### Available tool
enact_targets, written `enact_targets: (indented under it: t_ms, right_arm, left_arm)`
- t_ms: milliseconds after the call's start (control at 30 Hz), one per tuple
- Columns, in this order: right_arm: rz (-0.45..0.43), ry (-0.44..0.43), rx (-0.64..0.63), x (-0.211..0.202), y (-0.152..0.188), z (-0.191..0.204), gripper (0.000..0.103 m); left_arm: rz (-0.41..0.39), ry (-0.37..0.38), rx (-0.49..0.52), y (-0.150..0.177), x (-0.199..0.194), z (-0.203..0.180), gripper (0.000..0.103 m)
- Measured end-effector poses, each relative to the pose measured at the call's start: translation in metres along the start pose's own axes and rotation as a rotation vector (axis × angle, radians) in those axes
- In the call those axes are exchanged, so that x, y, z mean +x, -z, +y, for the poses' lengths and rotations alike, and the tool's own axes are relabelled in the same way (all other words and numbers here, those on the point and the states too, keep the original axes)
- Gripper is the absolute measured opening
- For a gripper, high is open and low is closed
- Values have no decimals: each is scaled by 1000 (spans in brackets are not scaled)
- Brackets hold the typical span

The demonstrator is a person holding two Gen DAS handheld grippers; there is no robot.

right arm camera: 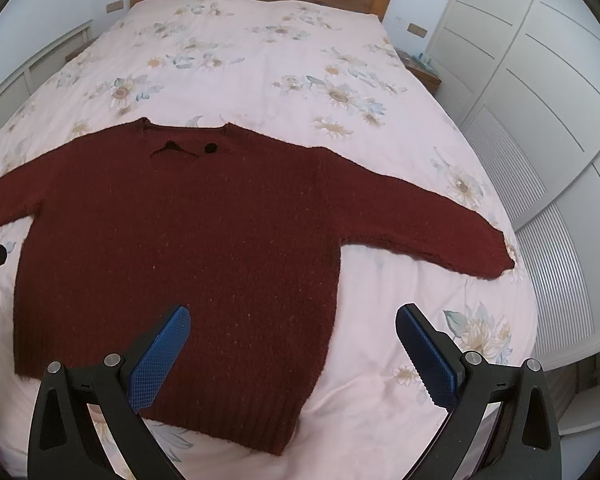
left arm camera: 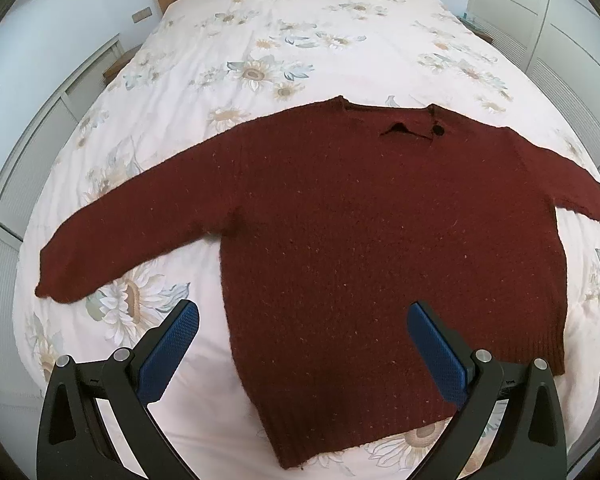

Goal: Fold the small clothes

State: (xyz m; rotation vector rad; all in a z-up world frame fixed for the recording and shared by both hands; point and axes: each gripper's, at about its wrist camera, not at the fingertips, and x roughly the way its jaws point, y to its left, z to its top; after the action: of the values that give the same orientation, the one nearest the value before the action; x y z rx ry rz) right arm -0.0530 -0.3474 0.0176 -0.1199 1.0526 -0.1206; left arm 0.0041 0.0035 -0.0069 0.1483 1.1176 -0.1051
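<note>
I am hovering my left gripper (left arm camera: 303,334) and right gripper (right arm camera: 293,332), both spread wide and empty, above a maroon sweater (left arm camera: 380,240) lying flat on the bed (left arm camera: 300,32). Folding is just beginning; next I probably need to grasp a sleeve.

A floral bedspread (left arm camera: 260,40) covers the bed beside white wardrobes (right arm camera: 540,80).

A dark maroon knitted sweater (left arm camera: 380,240), flecked with pale specks, is seen on a pale pink quilted bedspread (left arm camera: 260,28) printed with cream sunflowers (grey-green leaves). Blue textured pads (right arm camera: 160,360) are carried on black gripper frames.
</note>
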Motion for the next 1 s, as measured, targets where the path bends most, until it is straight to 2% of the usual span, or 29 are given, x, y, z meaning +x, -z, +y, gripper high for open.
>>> enact_targets:
  t_ms: [367,533,633,733,1000]
  right_arm:
    - [1,-12,-1,10,-3,0,102]
    - [-28,-8,54,23,-12,-27,102]
    - [-52,11,113,37,-21,-64,102]
    - [-51,22,208,59,-31,-116,102]
    - [55,47,517,146,-31,-260,102]
  left_arm:
    - [12,5,14,-1,5,-3,102]
    - [3,4,-5,-10,6,1,102]
    - [0,-5,0,-22,9,4,102]
    - [-11,-15,1,-35,12,6,102]
    - [-15,5,-1,-62,31,2,102]
